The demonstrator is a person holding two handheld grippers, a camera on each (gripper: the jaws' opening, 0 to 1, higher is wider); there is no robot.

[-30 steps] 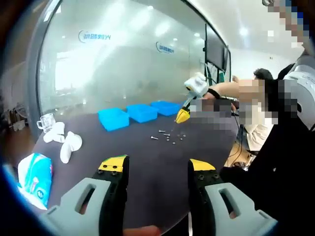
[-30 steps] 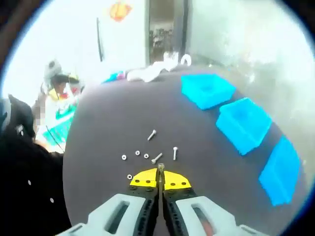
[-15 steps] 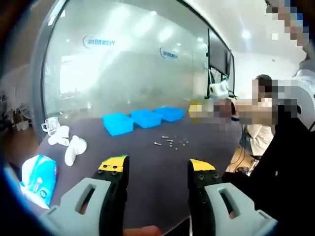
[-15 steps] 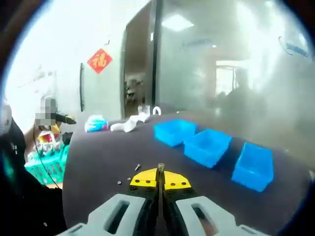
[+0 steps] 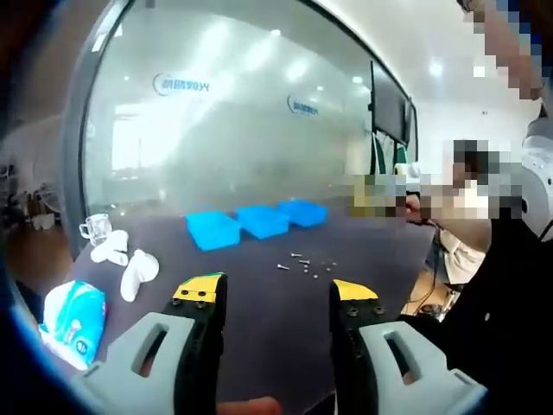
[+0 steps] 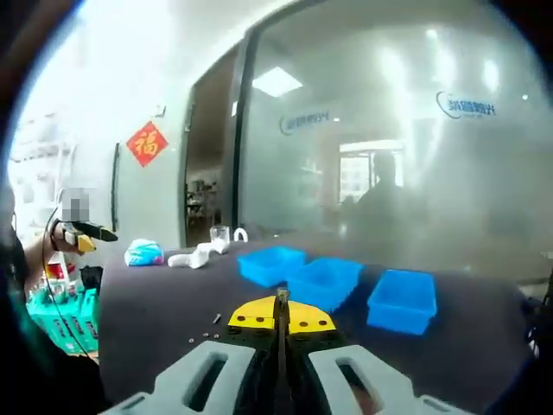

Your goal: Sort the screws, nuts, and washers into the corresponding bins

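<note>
In the left gripper view, my left gripper [image 5: 276, 290] is open and holds nothing, above the near side of the dark table [image 5: 259, 303]. Several small screws, nuts and washers [image 5: 307, 264] lie loose at the table's middle. Behind them three blue bins [image 5: 262, 221] stand in a row. In the right gripper view, my right gripper [image 6: 282, 313] is shut on a small screw [image 6: 282, 296] whose head pokes up between the yellow tips. It is held in the air, with the blue bins [image 6: 324, 281] ahead and the loose parts [image 6: 207, 329] down to the left.
A tissue pack [image 5: 73, 316], white crumpled items [image 5: 130, 270] and a glass cup [image 5: 95, 227] sit at the table's left end. A frosted glass wall [image 5: 233, 130] rises behind the table. A green basket [image 6: 56, 316] stands beside it, and a person [image 5: 484, 285] is at the right.
My right gripper has risen from the pile with the screw, and its view has tilted up toward the bins and glass wall. The left gripper stays open; its view shifted slightly.
</note>
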